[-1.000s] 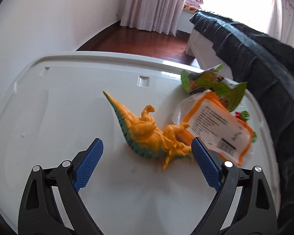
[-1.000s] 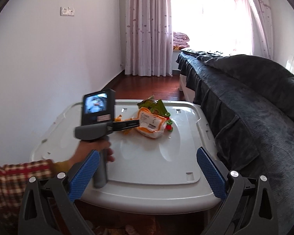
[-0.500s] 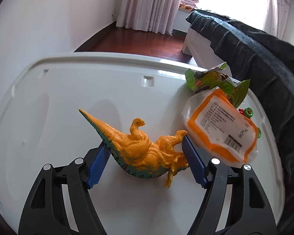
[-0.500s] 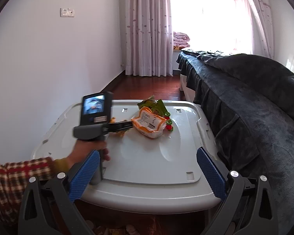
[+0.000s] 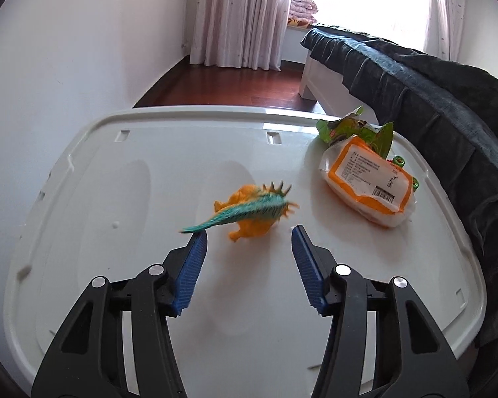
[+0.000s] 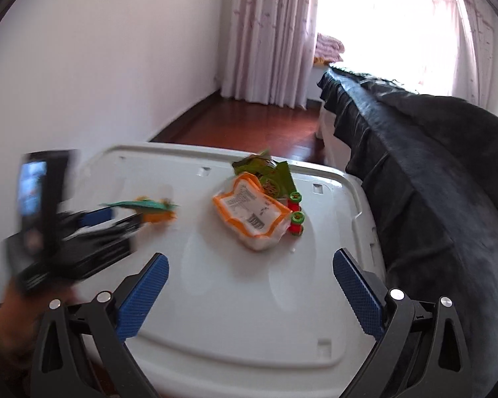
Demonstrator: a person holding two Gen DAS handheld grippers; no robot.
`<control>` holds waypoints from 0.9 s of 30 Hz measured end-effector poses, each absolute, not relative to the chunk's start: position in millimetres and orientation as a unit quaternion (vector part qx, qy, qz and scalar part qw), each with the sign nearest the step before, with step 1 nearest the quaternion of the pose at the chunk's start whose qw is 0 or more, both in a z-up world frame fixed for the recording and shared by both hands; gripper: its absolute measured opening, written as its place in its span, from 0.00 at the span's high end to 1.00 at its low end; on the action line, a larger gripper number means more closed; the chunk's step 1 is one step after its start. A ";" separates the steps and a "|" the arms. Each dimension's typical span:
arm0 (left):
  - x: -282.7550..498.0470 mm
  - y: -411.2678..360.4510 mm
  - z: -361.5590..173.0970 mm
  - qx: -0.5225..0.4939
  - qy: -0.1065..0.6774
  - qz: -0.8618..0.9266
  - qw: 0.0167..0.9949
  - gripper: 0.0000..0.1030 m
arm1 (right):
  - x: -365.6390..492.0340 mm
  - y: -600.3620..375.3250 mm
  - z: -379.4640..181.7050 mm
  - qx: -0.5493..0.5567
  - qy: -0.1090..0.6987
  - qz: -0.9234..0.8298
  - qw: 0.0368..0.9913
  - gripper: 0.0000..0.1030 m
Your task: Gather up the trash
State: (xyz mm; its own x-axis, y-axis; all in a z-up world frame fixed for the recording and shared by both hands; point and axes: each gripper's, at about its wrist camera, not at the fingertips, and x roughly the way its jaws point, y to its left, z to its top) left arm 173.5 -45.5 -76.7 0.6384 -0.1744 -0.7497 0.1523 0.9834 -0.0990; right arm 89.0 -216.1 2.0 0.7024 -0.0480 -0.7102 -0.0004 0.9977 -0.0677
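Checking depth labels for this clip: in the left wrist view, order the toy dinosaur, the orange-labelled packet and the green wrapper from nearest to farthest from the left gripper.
1. toy dinosaur, just beyond the jaws, centre.
2. orange-labelled packet, farther right.
3. green wrapper, behind the packet, far right edge.

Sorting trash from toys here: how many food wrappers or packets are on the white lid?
2. The orange-and-white packet lies right of the toy dinosaur; the crumpled green wrapper sits just behind the packet, touching it. More could be hidden beneath them.
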 end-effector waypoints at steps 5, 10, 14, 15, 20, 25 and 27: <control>186.0 -35.2 -87.9 -0.034 0.438 -0.102 0.893 0.48 | 119.6 -224.1 -8.0 -0.029 0.390 -0.029 0.920 0.05; 192.2 -32.1 -96.4 -0.032 0.456 -0.118 0.882 0.41 | 121.0 -237.0 -12.2 0.006 0.391 -0.027 0.920 0.05; 182.2 -26.5 -96.5 -0.005 0.465 -0.117 0.878 0.33 | 118.4 -239.3 -15.8 0.003 0.393 -0.021 0.919 0.05; 179.9 -24.1 -96.1 -0.001 0.463 -0.116 0.878 0.33 | 118.0 -240.5 -16.1 0.003 0.392 -0.021 0.920 0.05; 182.6 -29.1 -91.7 0.018 0.458 -0.128 0.880 0.28 | 117.8 -243.7 -13.1 0.010 0.387 -0.021 0.922 0.05; 203.9 -50.5 -93.2 0.063 0.452 -0.137 0.879 0.25 | 114.7 -242.7 -8.6 0.010 0.381 -0.020 0.924 0.05; 218.2 -59.9 -104.4 0.083 0.462 -0.130 0.873 0.25 | 114.4 -241.5 -8.0 0.007 0.380 -0.020 0.925 0.05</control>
State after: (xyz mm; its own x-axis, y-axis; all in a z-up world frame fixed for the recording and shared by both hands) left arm 218.2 -59.9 -104.3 0.5391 -0.1499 -0.8288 0.3030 0.9527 0.0248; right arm 114.4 -241.5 -8.0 0.7104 -0.0320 -0.7030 0.0419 0.9991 -0.0031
